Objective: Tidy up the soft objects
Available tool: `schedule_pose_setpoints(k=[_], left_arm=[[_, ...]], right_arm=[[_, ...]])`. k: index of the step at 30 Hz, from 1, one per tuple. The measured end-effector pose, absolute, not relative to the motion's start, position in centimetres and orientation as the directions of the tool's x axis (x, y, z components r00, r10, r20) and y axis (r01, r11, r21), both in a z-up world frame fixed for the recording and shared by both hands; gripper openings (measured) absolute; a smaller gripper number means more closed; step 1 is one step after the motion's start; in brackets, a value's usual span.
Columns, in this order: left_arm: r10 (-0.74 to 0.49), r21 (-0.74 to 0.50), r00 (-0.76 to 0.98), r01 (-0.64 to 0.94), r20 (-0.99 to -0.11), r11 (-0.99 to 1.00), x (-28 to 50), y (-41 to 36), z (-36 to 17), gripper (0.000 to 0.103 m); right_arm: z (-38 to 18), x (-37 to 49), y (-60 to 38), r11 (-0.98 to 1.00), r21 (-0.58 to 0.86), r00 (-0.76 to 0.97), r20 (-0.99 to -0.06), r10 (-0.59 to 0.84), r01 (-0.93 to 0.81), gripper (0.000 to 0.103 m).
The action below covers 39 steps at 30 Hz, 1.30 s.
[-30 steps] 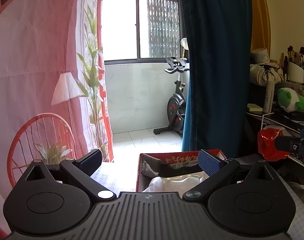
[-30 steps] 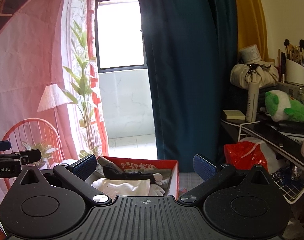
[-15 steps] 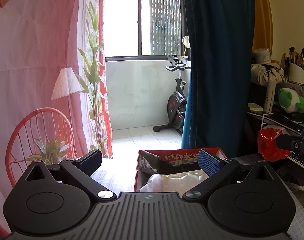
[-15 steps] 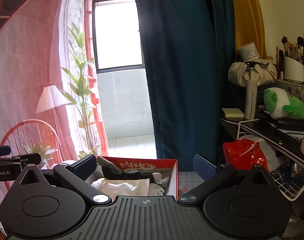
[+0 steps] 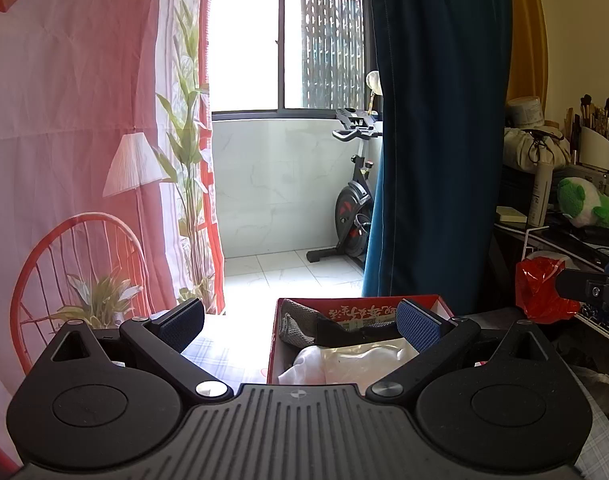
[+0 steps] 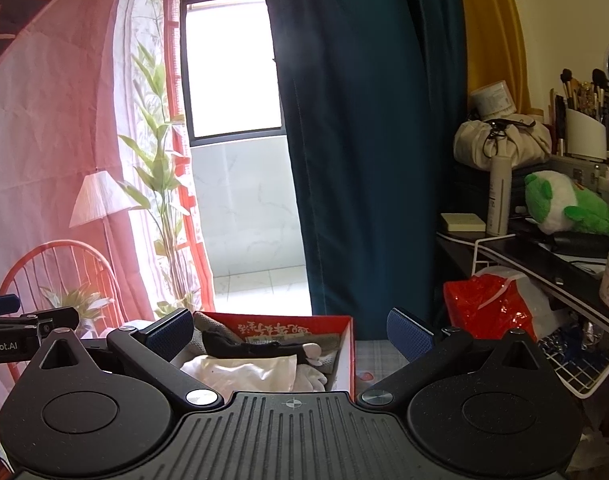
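We hold both grippers level, jaws spread wide, nothing between them. Left gripper (image 5: 300, 322) has the red box (image 5: 273, 344) ahead, under its right finger (image 5: 418, 326); right gripper (image 6: 290, 334) has the same red box (image 6: 346, 354) ahead, under its left finger (image 6: 170, 332). Inside the box: white cloth (image 6: 244, 372), a dark sock (image 6: 248, 348), grey fabric (image 5: 294, 322). Only the right view shows the white glove (image 6: 312, 376) beside the cloth. Only the left view shows the exercise bike (image 5: 352, 216) well ahead, past the blue curtain (image 5: 436, 128). Each view catches the other gripper at its edge. Green plush (image 6: 564, 204) sits on the shelf far right, red bag (image 6: 488, 308) below it.
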<state>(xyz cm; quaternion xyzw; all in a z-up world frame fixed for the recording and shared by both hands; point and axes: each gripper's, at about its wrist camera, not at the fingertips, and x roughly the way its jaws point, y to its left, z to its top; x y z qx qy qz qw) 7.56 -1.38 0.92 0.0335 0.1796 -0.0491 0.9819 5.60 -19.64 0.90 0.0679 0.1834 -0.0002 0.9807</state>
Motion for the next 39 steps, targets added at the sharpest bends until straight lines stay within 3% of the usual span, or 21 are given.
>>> schedule_pose_setpoints(k=[39], left_arm=[[-0.105,0.031,0.921,0.125,-0.374,0.992,7.90,-1.47,0.57,0.103]], right_arm=[[0.62,5.65,-19.32,0.991,0.132,0.929,-0.369,0.027,0.024,0.103]])
